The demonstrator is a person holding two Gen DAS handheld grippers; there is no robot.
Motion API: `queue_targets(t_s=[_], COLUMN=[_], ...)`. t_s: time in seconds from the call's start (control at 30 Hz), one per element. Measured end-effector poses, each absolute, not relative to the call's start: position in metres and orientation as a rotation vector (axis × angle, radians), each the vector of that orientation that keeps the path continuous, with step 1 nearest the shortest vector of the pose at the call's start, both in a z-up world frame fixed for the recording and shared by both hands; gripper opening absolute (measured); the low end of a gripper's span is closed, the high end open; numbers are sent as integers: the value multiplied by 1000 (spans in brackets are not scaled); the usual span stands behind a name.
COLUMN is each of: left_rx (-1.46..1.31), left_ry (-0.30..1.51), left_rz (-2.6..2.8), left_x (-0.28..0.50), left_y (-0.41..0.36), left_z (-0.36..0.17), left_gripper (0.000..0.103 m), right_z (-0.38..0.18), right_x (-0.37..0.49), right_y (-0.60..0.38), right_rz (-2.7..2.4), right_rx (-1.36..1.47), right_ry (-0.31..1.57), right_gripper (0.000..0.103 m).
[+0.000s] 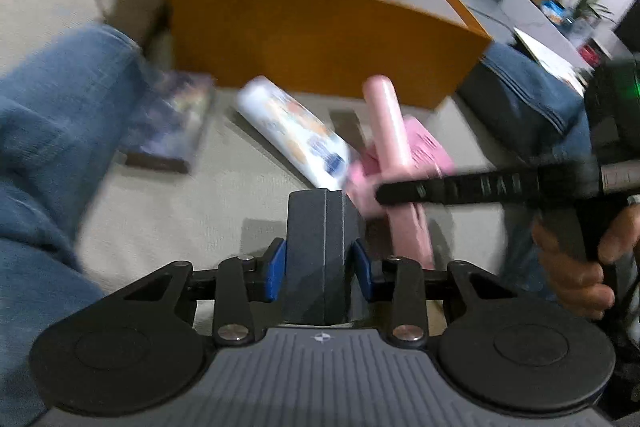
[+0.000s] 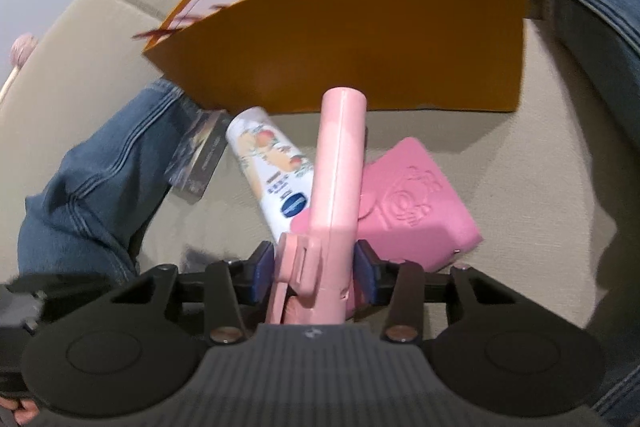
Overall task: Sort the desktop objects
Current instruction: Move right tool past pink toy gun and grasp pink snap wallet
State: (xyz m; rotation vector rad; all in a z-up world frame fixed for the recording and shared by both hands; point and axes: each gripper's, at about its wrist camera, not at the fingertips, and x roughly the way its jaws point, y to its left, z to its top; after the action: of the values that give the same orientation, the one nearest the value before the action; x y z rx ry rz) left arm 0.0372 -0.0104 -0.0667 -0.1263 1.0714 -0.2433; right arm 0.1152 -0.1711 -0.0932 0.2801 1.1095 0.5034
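Left gripper (image 1: 320, 269) pitched steeply down toward the beige woven cushion (image 1: 192, 211); blue pads clamped on both flanks of a dark grey rectangular block (image 1: 320, 247), matte, hard-edged, with a thin pale seam down its face. Right gripper (image 2: 314, 273) likewise tilted down, jaws closed on the thick hinged base of a pale pink tube-shaped item (image 2: 340, 163), smooth plastic, round blunt end pointing at the orange box (image 2: 360, 39). In the left view the right gripper's black finger (image 1: 460, 185) crosses that tube from the right, and a hand (image 1: 576, 267) wraps the handle behind it. Orange box: stiff card walls, white lining, open top, mixed yellow, green and pink contents inside, too blurred to name. Directly in front of the box's near wall, on the cushion: a white cylindrical tube (image 2: 272, 171) with fruit print and a blue oval logo, lying on its side; touching it, a pink flat pouch (image 2: 416, 203) with an embossed figure, matte and soft-looking; beyond the white tube, a dark glossy printed packet (image 2: 200, 159). Denim-clad legs (image 2: 92, 179) flank the box on both sides.
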Motion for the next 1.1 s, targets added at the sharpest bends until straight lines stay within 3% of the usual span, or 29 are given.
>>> queue_targets(t_s=[0.43, 0.63, 0.73, 0.9, 1.1], left_rx=[-142, -153, -152, -153, -157], left_ry=[1055, 1061, 1065, 1067, 1068], left_rz=[-59, -63, -64, -67, -72], left_x=[45, 48, 50, 54, 59], left_y=[17, 20, 20, 19, 20], left_z=[-62, -63, -65, -66, -66], left_gripper=[41, 42, 42, 42, 42], right_z=[-87, -61, -65, -87, -101], right_x=[120, 127, 144, 160, 170], right_y=[-133, -167, -185, -197, -204], right_rz=[626, 553, 472, 444, 479], right_rx=[168, 9, -82, -147, -26], right_ry=[1080, 979, 1021, 1109, 1167], right_gripper=[47, 58, 71, 72, 71])
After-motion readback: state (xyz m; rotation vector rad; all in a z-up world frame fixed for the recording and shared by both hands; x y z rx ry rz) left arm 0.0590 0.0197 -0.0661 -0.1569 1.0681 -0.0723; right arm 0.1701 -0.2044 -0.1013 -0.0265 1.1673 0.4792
